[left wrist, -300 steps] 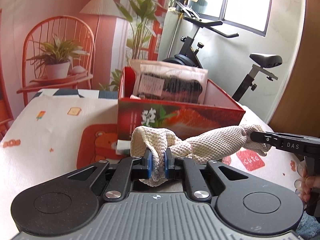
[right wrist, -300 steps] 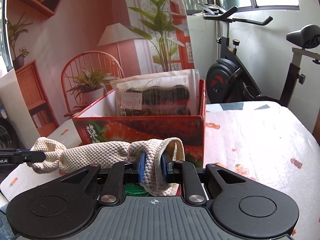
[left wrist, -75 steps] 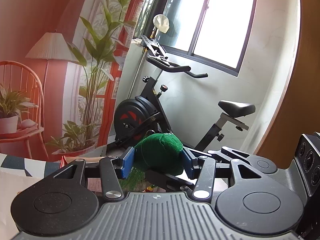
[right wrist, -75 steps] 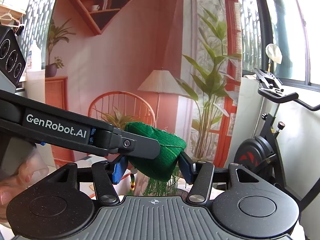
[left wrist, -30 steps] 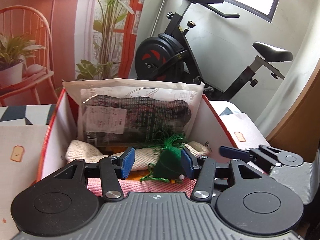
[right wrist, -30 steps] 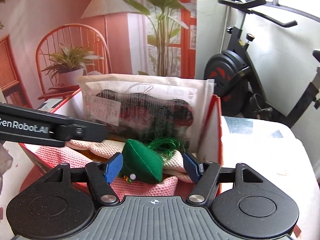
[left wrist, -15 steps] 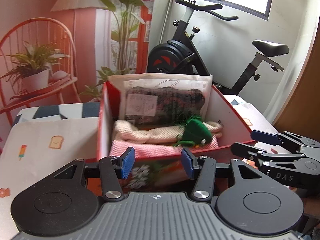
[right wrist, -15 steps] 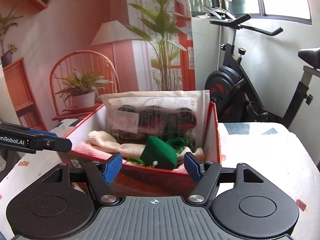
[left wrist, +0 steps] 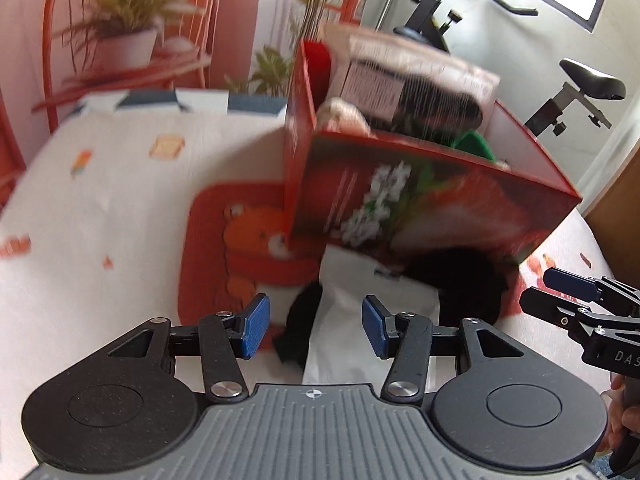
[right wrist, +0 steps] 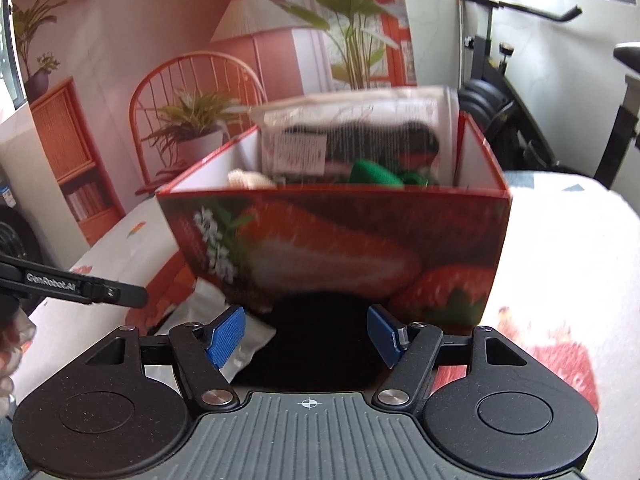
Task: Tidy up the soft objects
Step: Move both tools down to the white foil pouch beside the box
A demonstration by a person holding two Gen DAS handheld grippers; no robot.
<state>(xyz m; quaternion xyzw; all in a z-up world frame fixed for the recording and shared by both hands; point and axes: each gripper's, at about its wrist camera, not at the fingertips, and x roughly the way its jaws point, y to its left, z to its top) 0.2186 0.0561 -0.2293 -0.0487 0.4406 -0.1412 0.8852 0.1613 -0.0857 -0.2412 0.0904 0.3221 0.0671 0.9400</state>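
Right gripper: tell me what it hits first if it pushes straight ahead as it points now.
Most likely the black soft item lying between the open right gripper's fingers, in front of the red box. Depth is unclear, but nothing shows nearer.

- the green knitted hat (right wrist: pixel 374 176), held by both grippers earlier, now lies inside the red strawberry-printed cardboard box (right wrist: pixel 340 248).
- left gripper (left wrist: pixel 316 330) and right gripper (right wrist: pixel 306 334) have pulled back, jaws empty, over a black fabric piece (right wrist: pixel 316 336).

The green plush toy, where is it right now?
The green plush toy lies inside the red box, toward its right side in the right wrist view, in front of the plastic-wrapped package and right of the cream knitted cloth.
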